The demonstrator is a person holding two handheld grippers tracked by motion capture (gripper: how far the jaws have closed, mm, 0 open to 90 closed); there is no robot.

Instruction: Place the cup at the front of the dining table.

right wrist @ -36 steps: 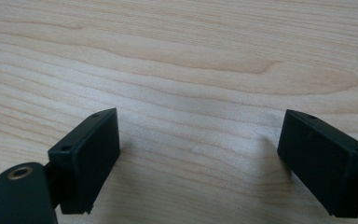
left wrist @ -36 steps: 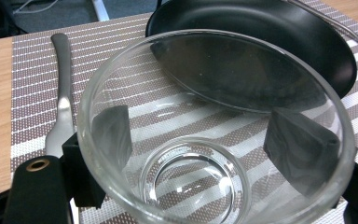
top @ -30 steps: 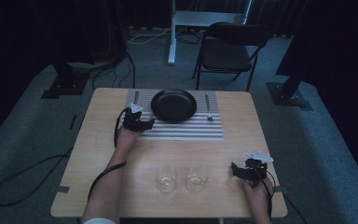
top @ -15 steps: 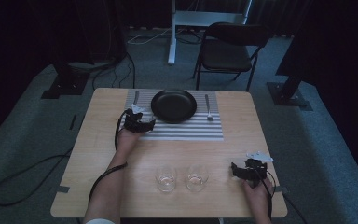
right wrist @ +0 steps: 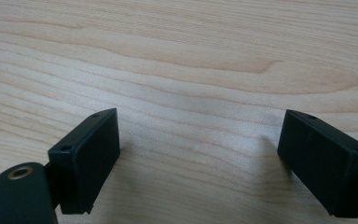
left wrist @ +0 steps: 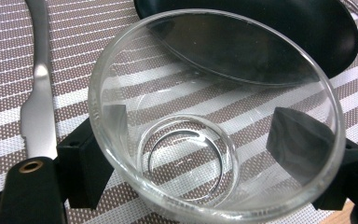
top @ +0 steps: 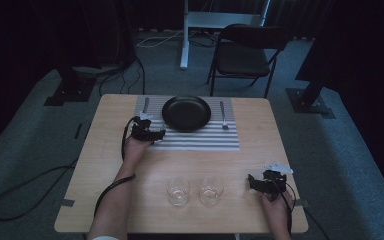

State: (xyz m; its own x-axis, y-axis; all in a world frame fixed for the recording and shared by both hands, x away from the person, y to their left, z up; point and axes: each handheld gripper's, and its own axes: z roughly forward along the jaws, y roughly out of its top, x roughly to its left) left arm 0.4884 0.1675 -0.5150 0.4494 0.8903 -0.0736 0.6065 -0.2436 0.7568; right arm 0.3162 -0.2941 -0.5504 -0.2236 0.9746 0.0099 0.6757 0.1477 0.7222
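On the pale wooden tabletop (top: 105, 165) a striped placemat (top: 200, 141) lies across the far middle. At its left end a table knife (left wrist: 38, 93) lies with its long axis running toward the far edge, in the high view just beyond the left tool (top: 152, 134). That tool sits over the mat's near-left corner and has its jaws closed on a clear drinking glass (left wrist: 214, 116) — one jaw presses each side of the wall. In the left gripper view the glass is seen from above, mouth toward the camera, with the mat's stripes showing through its base. Whether its base touches the mat cannot be told. Just beyond it lies the black plate (top: 186, 113), centred on the mat, and a fork (top: 223, 116) lies right of the plate, pointing the same way as the knife.

Near the front edge two more clear glasses stand upright side by side, the left one (top: 178, 192) and the right one (top: 211, 189), close but apart.

Farther right, the right tool (top: 254, 182) rests low over bare wood near the front right corner — its jaws stand wide apart and hold nothing.

Beyond the tabletop a folding chair (top: 245, 55) stands on the carpet.
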